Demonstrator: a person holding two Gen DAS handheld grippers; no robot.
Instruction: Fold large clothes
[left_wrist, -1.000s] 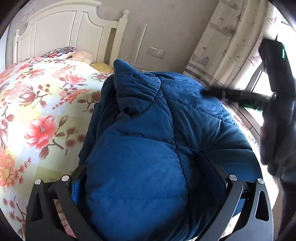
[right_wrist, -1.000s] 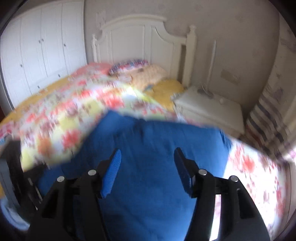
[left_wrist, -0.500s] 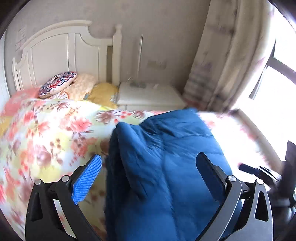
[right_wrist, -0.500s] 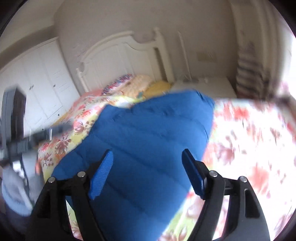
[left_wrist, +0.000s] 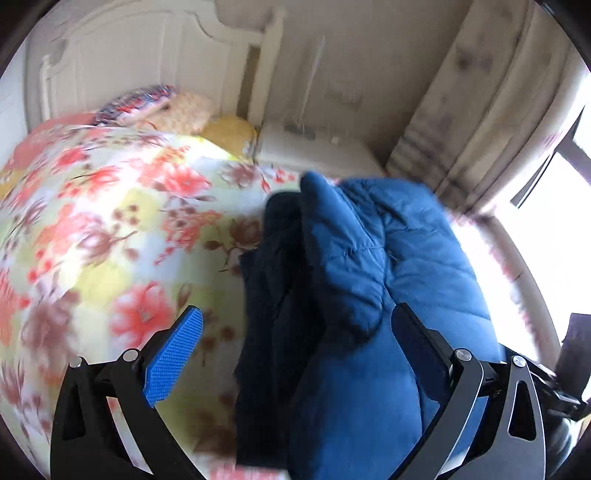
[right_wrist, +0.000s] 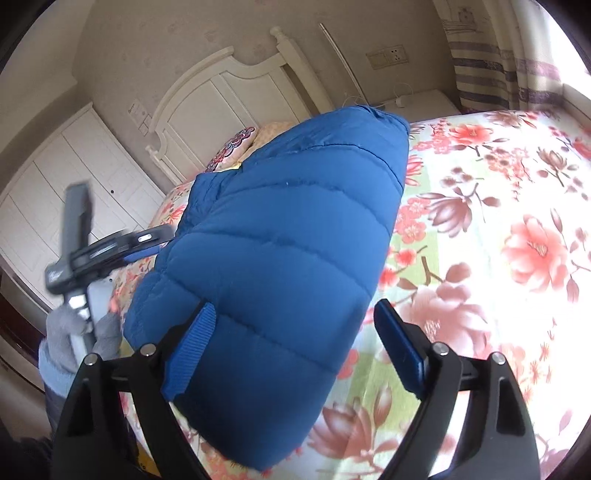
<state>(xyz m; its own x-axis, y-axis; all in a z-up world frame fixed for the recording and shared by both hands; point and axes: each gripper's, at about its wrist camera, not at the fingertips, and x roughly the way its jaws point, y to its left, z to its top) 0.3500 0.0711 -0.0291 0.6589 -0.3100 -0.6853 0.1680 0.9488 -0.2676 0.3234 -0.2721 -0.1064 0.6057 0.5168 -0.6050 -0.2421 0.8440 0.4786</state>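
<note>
Two grippers hang over a bed (right_wrist: 517, 206) spread with a red-and-yellow floral quilt, a white panelled headboard (right_wrist: 218, 99) at its head and white wardrobe doors (right_wrist: 62, 177) along the left wall in the right wrist view. Pillows (left_wrist: 162, 110) sit at the head of the bed, a pale nightstand (left_wrist: 314, 151) stands just beside it, and striped curtains (right_wrist: 491, 62) hang by a bright window. Left gripper (left_wrist: 295, 354) is spread wide, nothing between its blue pads; right gripper (right_wrist: 295, 350) is spread wide too, its left pad touching the fabric's edge but pinching nothing. A gloved hand (right_wrist: 81, 332) with the other tool's handle shows at the left of the right wrist view. Folded blue quilted jacket (right_wrist: 280, 266) lies on the quilt near the foot-side edge, a puffy stitched bundle; the left wrist view is blurred but shows a darker lining along its left side.
</note>
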